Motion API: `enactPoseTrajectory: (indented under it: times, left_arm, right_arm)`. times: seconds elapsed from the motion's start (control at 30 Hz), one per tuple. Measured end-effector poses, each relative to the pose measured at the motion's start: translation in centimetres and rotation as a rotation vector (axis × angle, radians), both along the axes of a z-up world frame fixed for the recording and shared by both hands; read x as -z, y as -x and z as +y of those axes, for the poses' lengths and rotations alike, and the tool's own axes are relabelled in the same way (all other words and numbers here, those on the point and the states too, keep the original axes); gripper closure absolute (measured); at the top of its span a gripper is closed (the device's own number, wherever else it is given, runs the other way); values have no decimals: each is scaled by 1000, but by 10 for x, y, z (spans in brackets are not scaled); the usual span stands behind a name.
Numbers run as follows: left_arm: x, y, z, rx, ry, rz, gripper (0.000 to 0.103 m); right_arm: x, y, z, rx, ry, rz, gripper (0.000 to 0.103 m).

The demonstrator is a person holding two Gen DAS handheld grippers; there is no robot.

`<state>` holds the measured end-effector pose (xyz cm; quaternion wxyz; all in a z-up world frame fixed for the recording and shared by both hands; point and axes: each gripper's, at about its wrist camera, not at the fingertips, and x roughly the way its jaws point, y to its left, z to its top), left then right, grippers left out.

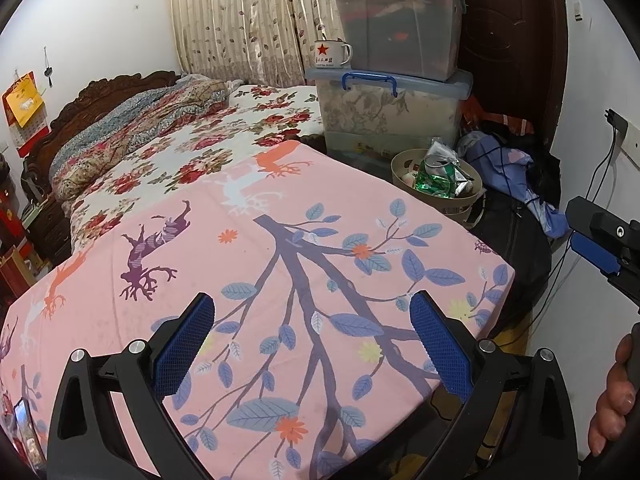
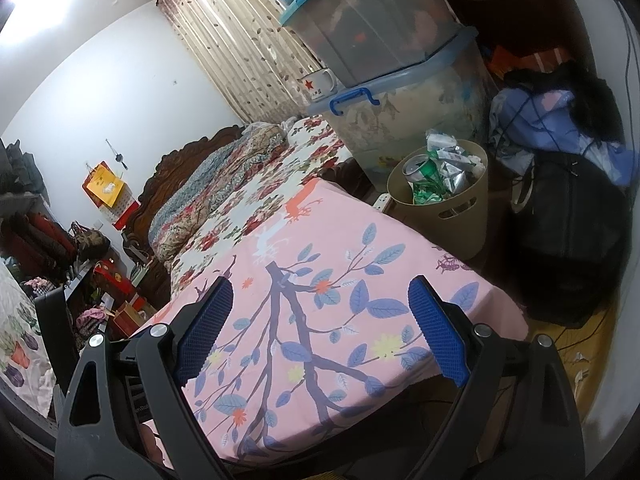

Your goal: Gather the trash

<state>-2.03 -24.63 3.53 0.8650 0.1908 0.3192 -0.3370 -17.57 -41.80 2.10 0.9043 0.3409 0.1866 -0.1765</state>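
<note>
Hovering over a pink cloth [image 1: 280, 280] printed with branches and deer, the left gripper [image 1: 312, 344] is held wide open, with nothing between its blue pads [image 1: 184, 344]. The right gripper [image 2: 320, 328] is likewise spread wide and empty above the same cloth [image 2: 340, 280]; in the left view it is seen at the far right edge [image 1: 600, 240], with the hand [image 1: 612, 392] that holds it below. A beige bin [image 2: 444, 216] is set on the floor just past the far right corner of the cloth, apart from both grippers. It is filled above the rim with trash [image 2: 440, 172]: a can, green wrappers and silvery packets are seen in it. The bin [image 1: 436, 196] is also seen in the left view, near stacked plastic boxes [image 1: 392, 80]. A mug [image 1: 332, 54] with a red star is placed on the lower box. A bed [image 1: 180, 152] with floral covers is seen to the left, and a dark bag [image 2: 572, 232] to the right of the bin
</note>
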Motion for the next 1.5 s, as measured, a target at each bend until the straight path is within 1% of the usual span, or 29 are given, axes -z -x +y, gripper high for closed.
enactPoseTrajectory:
  times: [0.17, 0.33, 0.83, 1.1, 1.3, 1.5]
  left_arm:
    - [0, 0, 0, -2, 1, 2, 9]
    - [0, 0, 0, -2, 1, 1, 9]
    - [-1, -3, 3, -3, 2, 8, 9]
    - [2, -2, 4, -17, -27, -12, 9]
    - [-1, -4, 8, -5, 0, -6, 9]
    - [-2, -7, 10, -16, 15, 3, 9]
  right_arm:
    - [-1, -1, 0, -4, 1, -1, 14]
    - [-5, -3, -3, -10, 16, -4, 11]
    - [-5, -3, -5, -9, 11, 1, 11]
    - [-4, -3, -6, -13, 9, 2, 11]
    - [-1, -4, -7, -16, 10, 3, 11]
    - [-1, -4, -6, -16, 10, 3, 11]
